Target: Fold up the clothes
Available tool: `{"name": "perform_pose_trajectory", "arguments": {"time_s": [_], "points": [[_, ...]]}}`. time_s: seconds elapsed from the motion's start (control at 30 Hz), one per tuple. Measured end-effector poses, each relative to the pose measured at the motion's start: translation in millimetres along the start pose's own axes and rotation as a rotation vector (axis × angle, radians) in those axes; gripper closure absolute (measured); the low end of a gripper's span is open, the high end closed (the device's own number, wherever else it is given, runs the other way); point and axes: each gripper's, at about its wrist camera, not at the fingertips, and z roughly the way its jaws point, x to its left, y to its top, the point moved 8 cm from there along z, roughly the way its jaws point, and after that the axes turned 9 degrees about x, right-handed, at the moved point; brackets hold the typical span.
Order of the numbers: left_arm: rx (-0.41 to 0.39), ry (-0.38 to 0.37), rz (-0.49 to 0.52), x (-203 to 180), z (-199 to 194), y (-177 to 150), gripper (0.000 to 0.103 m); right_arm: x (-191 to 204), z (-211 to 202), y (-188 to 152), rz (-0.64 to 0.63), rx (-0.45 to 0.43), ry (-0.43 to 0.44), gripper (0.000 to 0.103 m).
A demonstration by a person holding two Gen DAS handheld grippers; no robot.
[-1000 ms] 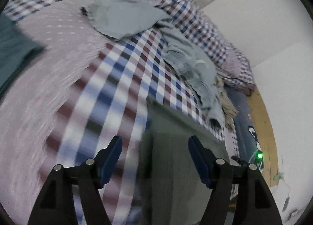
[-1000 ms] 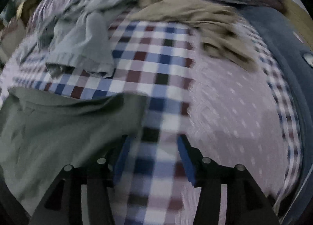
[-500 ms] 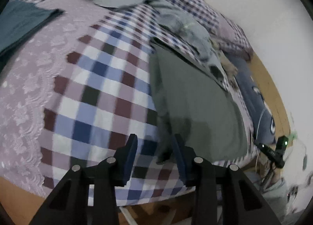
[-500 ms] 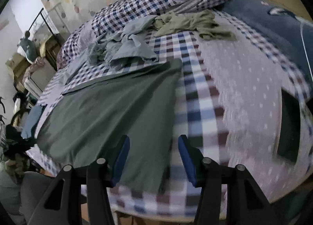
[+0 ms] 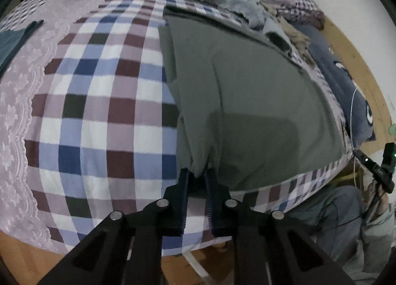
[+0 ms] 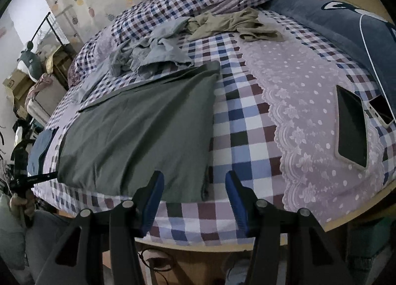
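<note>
Grey-green garment (image 5: 247, 102) spread flat on checked bedspread (image 5: 99, 102), near bed's front edge. Left gripper (image 5: 198, 178) clenched on garment's near-left corner, cloth bunched between jaws. Right gripper (image 6: 195, 186) released, jaws wide apart, hovering over garment's near-right corner (image 6: 198, 186) without touching. Behind garment: crumpled pale blue-grey clothes (image 6: 153, 55), then tan garment (image 6: 235, 25). Two phones (image 6: 351, 126) on lace panel at right. Dark blue pillow (image 6: 334, 15) beyond.

No readable txt or labels anywhere.
</note>
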Motion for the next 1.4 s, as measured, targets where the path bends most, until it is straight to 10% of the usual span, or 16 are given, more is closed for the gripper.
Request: {"name": "perform_pose_trajectory", "arguments": {"time_s": [0.37, 0.67, 0.83, 1.03, 1.17, 1.3, 1.4], "points": [[-0.062, 0.004, -0.085, 26.6, -18.3, -0.5, 0.103, -4.8, 8.0, -15.0, -0.073, 0.041, -0.006, 0.054], [-0.018, 0.009, -0.045, 18.0, -9.8, -6.2, 0.083, 2.7, 47.4, -18.0, -0.149, 0.173, -0.031, 0.055], [-0.101, -0.001, -0.023, 10.6, -22.4, -0.2, 0.103, 9.2, 66.9, -18.0, -0.203, 0.202, -0.091, 0.094], [-0.222, -0.067, -0.062, 16.6, -49.2, 3.7, 0.103, 6.7, 54.5, -16.8, -0.295, 0.190, -0.191, 0.100], [-0.111, 0.016, -0.102, 29.0, -26.9, -3.2, 0.103, -4.1, 35.2, -14.0, -0.311, 0.193, -0.212, 0.101], [-0.010, 0.107, -0.116, 32.0, -8.7, -10.7, 0.103, -41.8, 60.1, -25.2, -0.358, 0.332, -0.473, 0.103], [-0.023, 0.037, -0.175, 36.6, -11.6, -13.8, 0.099, -58.9, 52.3, -26.2, -0.275, 0.316, -0.415, 0.103]]}}
